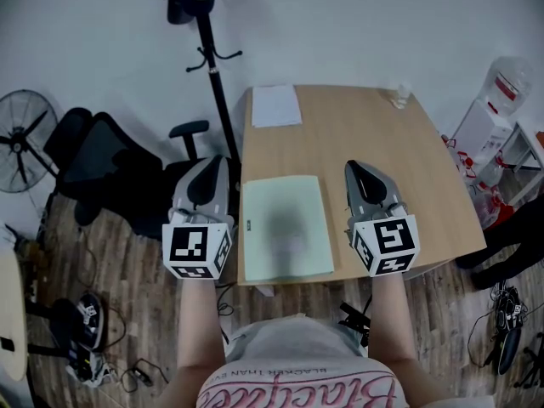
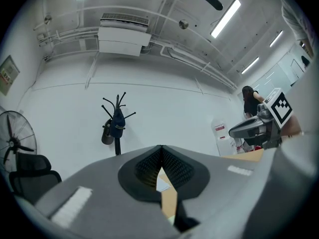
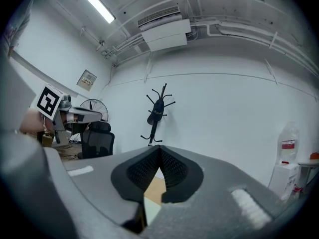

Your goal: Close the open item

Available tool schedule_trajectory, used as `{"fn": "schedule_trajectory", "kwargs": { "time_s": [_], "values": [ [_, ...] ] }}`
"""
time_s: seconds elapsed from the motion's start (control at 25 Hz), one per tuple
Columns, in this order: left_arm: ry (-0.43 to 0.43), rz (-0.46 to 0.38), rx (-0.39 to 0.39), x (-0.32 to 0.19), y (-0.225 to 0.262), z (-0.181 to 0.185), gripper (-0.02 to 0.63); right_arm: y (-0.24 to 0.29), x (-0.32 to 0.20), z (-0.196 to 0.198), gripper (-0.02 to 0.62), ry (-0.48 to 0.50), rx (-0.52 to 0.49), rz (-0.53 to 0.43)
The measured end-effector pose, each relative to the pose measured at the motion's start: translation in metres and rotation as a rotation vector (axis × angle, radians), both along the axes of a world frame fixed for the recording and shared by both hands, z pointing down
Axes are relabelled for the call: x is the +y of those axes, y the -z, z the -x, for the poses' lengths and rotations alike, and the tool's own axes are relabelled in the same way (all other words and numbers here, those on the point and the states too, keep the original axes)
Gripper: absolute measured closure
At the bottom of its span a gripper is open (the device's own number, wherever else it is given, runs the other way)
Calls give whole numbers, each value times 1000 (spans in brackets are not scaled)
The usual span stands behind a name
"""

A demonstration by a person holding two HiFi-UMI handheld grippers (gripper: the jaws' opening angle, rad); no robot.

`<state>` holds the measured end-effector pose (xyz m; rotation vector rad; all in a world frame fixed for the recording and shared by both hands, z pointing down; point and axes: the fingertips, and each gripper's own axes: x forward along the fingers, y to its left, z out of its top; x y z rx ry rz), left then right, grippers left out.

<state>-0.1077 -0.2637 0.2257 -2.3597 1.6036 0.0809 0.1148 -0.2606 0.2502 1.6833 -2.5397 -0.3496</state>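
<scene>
Left gripper and right gripper are hovering beside the green folder, jaws together, empty; it's seemingly lying shut.

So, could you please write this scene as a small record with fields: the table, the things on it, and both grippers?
table: light wooden table
near edge: pale green flat folder, lying between the grippers
far left corner: white paper sheet
far right corner: small clear cup
left gripper: shut, holds nothing
right gripper: shut, holds nothing
</scene>
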Motion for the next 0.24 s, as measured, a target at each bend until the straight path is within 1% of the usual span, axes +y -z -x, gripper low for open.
{"fn": "schedule_trajectory", "kwargs": {
  "time_s": [0.08,0.24],
  "values": [
    [-6,-1,7,1,2,0,591,4,1,0,595,-14,17,-9],
    [-12,-8,-3,3,6,-2,591,12,4,-2,595,-33,29,-32]
  ]
}}
